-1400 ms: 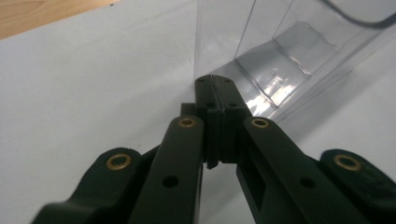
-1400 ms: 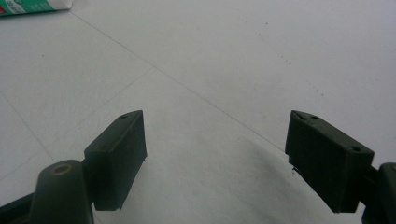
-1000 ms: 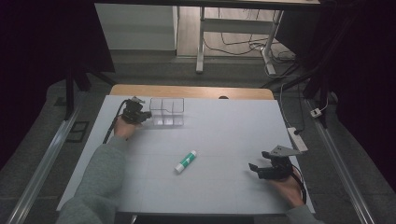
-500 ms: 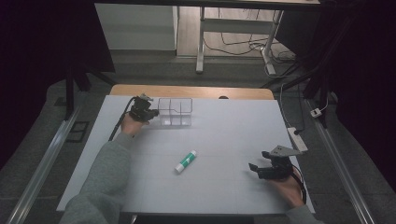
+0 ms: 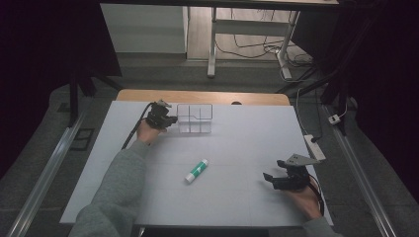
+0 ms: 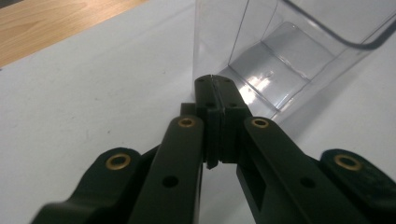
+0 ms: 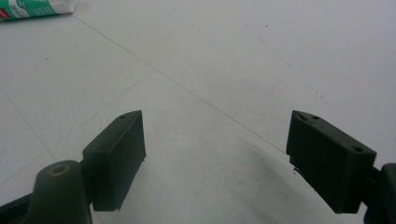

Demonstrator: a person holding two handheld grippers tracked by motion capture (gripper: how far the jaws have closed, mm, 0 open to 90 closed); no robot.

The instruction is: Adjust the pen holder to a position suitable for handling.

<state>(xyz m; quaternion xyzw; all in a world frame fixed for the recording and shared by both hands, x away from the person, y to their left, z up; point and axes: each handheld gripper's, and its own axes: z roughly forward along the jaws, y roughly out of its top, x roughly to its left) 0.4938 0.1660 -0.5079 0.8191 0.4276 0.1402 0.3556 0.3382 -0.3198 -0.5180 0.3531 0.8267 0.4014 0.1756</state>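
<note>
**Left claw pushing the clear organizer, glue stick untouched**

High view: the left claw (image 5: 165,118) sits at the far left of the white surface (image 5: 237,197), its tip right against the left wall of a clear plastic organizer (image 5: 195,118) with several open compartments. The organizer stands upright near the far edge, and every compartment looks empty. A white-and-green glue stick (image 5: 196,170) lies on its side near the middle of the surface, well apart from both the organizer and either claw. The right claw (image 5: 276,180) rests near the right front corner, pointing toward the stick but not near it.

Left gripper view: the left claw (image 6: 217,88) has its jaws pressed flat together with nothing between them, and the closed tip meets the bottom corner of the organizer (image 6: 280,51), so it reads as nudging the box rather than gripping it.

Right gripper view: the right claw (image 7: 215,158) has its jaws wide apart over bare surface, holding nothing; the end of the glue stick (image 7: 32,9) shows at the top left corner, well off.

Judging by this, the work is at an early stage: the organizer is being positioned, while picking up the stick and placing it in a compartment appears to be left to do
</note>
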